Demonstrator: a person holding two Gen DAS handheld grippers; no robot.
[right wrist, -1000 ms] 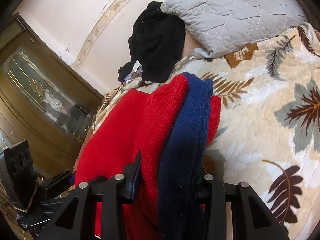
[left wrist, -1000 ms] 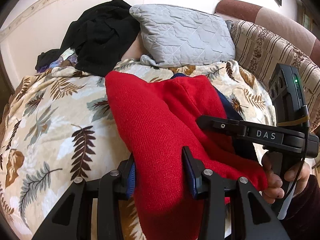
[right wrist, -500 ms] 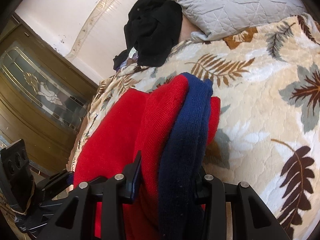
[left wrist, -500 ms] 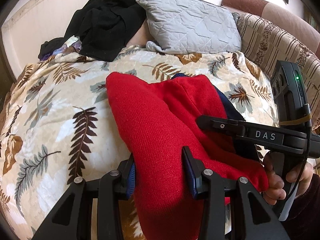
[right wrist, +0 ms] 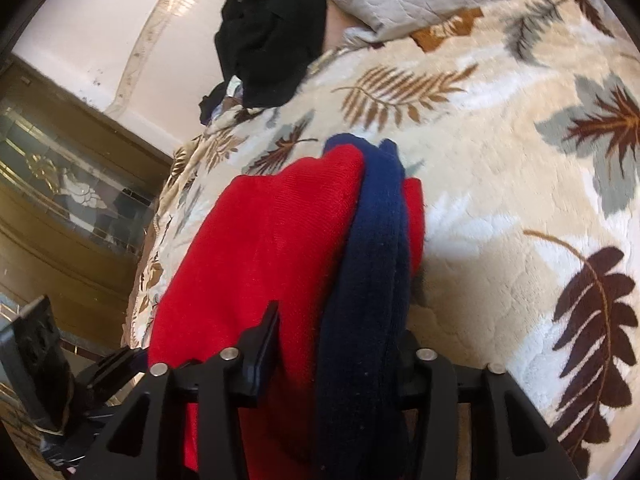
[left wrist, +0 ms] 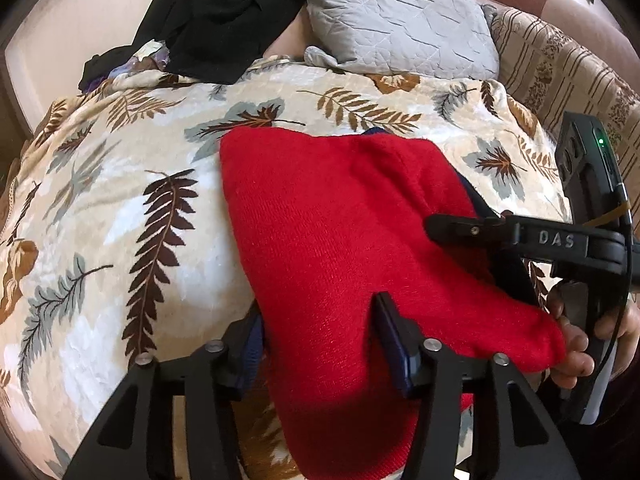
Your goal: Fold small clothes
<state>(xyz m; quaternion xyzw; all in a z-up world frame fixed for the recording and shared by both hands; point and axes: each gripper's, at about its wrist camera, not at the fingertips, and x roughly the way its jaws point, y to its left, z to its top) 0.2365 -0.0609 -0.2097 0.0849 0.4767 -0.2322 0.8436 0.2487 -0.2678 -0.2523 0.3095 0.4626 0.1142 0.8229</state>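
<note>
Lying folded on the leaf-print blanket (left wrist: 120,220), the red knit garment (left wrist: 328,240) runs between the fingers of both claws, with its navy blue trim (right wrist: 372,260) along the right edge. The left claw (left wrist: 320,332) has just been opening; its jaws stand apart, the red knit between them with a gap showing at the left pad. The right claw (right wrist: 340,332) has likewise been opening around the red and navy layers, though whether its pads still press the cloth I cannot tell. In the left view a hand (left wrist: 580,344) grips the right claw's handle, whose arm reads "DAS". Behind lie a grey quilted pillow (left wrist: 400,20), a black heap of clothes (left wrist: 224,20), a striped sofa back (left wrist: 560,64) and a pale wall; the right view shows a wooden door with patterned glass (right wrist: 68,184).
</note>
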